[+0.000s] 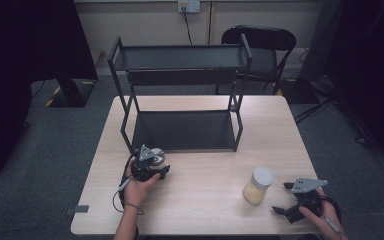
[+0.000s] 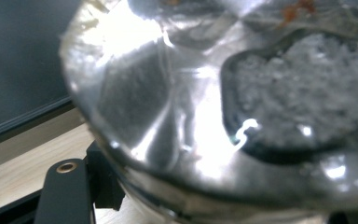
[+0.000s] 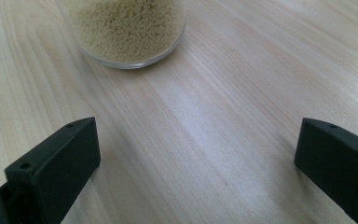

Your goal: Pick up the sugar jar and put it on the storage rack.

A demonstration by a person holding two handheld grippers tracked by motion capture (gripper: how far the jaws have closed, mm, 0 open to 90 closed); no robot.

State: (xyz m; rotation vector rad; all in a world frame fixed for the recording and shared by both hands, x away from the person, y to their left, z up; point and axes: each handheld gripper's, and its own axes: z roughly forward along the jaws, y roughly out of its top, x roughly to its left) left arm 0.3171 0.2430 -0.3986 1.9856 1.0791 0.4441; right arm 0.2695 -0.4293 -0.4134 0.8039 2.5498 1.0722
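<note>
Left claw (image 1: 156, 167) clamped on clear jar (image 1: 157, 159) of white grains, near shelf rack (image 1: 180, 95) front — likely bound for shelf. Right claw (image 1: 285, 197) wide open, empty, parked on counter (image 1: 200, 200) beside yellow-grain jar (image 1: 258, 185), likely next pick.

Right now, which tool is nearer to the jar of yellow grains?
The right tool: its open jaws point at the jar of yellow grains just beside it. The left tool is across the table, gripping another jar.

I see open table (image 1: 200, 170) between my two hands; the black shelf rack (image 1: 182, 100) blocks the far half, and the grain jar (image 1: 258, 186) stands near my right jaws.
</note>
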